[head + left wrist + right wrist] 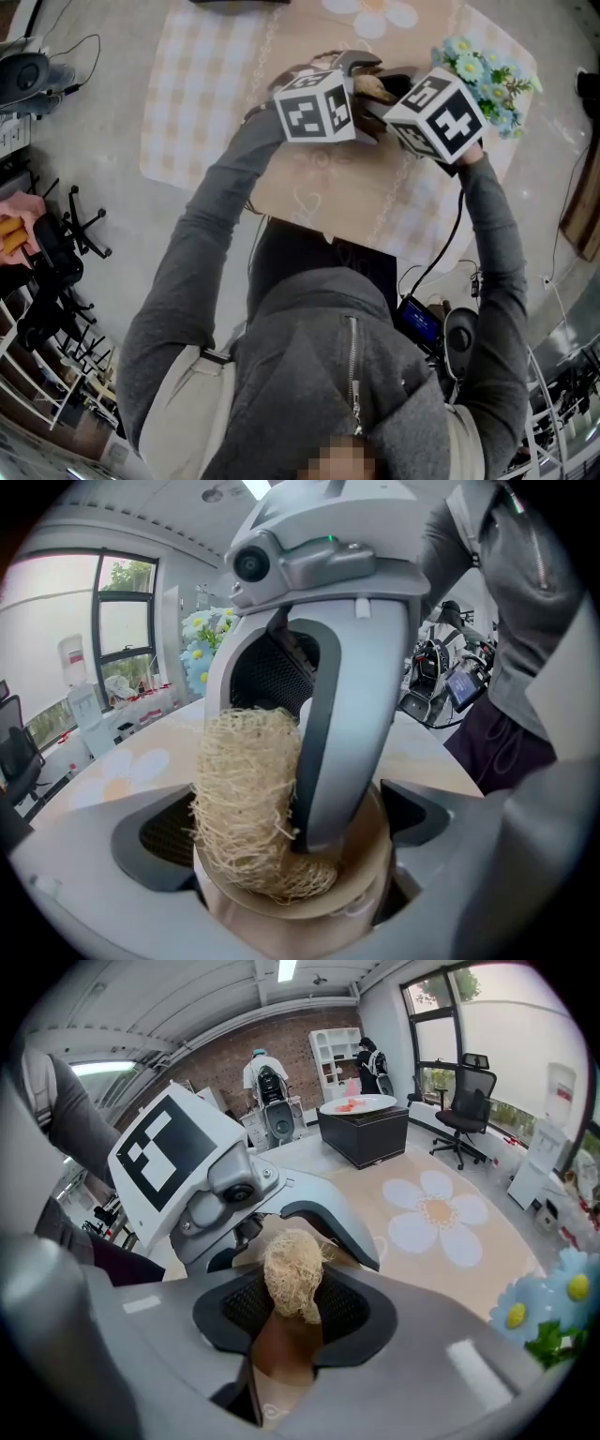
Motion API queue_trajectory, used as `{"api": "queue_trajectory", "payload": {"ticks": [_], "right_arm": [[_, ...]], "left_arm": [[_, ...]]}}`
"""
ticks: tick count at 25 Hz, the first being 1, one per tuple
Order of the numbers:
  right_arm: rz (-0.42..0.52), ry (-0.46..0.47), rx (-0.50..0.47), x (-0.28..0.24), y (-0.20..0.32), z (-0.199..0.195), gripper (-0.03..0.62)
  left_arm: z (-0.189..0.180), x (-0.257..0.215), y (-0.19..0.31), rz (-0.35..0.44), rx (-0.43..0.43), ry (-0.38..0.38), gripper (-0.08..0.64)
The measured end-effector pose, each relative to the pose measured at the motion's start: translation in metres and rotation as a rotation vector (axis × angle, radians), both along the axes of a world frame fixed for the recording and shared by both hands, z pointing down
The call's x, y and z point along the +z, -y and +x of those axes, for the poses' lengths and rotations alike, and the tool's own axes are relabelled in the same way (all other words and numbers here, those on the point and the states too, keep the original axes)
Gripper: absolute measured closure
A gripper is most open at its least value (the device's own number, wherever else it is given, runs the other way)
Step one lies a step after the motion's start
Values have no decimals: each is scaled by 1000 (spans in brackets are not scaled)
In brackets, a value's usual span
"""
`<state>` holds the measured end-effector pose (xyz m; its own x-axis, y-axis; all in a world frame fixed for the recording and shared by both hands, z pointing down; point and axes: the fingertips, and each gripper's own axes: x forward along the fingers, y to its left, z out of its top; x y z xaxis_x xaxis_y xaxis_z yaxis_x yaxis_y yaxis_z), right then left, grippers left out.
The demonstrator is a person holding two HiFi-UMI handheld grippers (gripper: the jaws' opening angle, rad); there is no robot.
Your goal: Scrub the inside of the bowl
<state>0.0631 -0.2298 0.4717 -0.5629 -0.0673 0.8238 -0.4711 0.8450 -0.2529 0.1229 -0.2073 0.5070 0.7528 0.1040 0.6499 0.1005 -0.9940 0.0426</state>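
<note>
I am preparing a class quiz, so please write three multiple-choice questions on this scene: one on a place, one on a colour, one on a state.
1. Where is the loofah scrubber?
A) pressed into the bowl
B) on the floor
C) among the flowers

2. What colour are the flowers on the table?
A) red
B) mostly light blue
C) black

3. What is the state of the right gripper?
A) open, empty
B) shut on the scrubber
C) shut on the flowers

Answers:
1 A: the scrubber's end lies in the bowl that the left gripper holds.
2 B: the petals are pale blue.
3 B: its fingers clamp the scrubber.
</note>
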Motion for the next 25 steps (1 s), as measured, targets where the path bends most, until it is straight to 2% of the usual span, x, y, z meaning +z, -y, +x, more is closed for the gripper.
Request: {"api": "queue_trajectory", "payload": {"ticks": [4,12,25], "right_arm": [[26,3,28,-1,17,6,469],[79,-13,99,-3,18,10,466],[167,-124,93,1,19,24,466]], "left_arm": [[4,-1,11,-1,-2,-2,-38],[1,0,0,-1,1,1,-38],[0,0,0,-3,5,-4,-38]]}}
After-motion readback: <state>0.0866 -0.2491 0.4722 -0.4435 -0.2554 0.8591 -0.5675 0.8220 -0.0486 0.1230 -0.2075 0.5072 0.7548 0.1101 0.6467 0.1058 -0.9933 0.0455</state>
